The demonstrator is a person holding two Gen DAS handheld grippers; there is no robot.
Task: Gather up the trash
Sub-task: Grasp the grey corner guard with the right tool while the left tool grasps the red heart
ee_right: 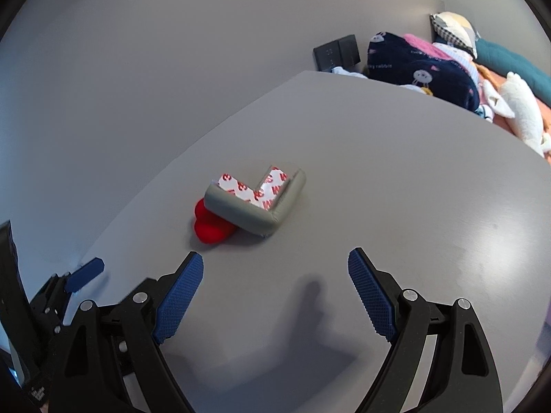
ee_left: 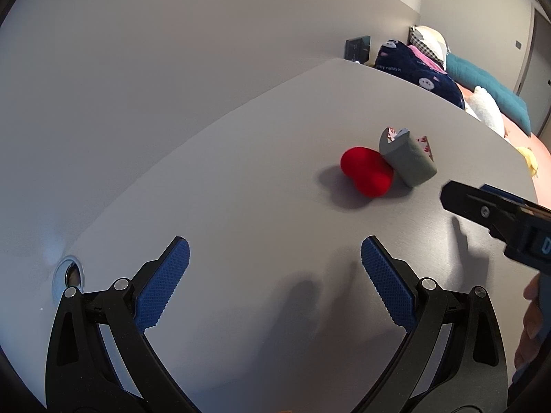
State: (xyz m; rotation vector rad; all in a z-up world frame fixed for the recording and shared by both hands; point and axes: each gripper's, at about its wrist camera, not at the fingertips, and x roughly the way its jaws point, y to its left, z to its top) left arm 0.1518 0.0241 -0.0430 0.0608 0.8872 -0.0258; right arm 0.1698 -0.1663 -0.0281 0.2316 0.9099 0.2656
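Observation:
A grey L-shaped foam corner guard with red-printed white adhesive backing lies on the grey table, resting against a soft red heart-shaped piece. In the left wrist view the red piece sits left of the guard, ahead and to the right of my left gripper, which is open with nothing between its blue pads. My right gripper is open too, empty, just short of the guard. Part of it enters the left wrist view from the right, held by a hand.
A round cable hole sits in the table near the left edge. Beyond the table's far edge lies a bed with a dark blue cushion, a white plush toy and teal bedding. A dark wall panel is behind.

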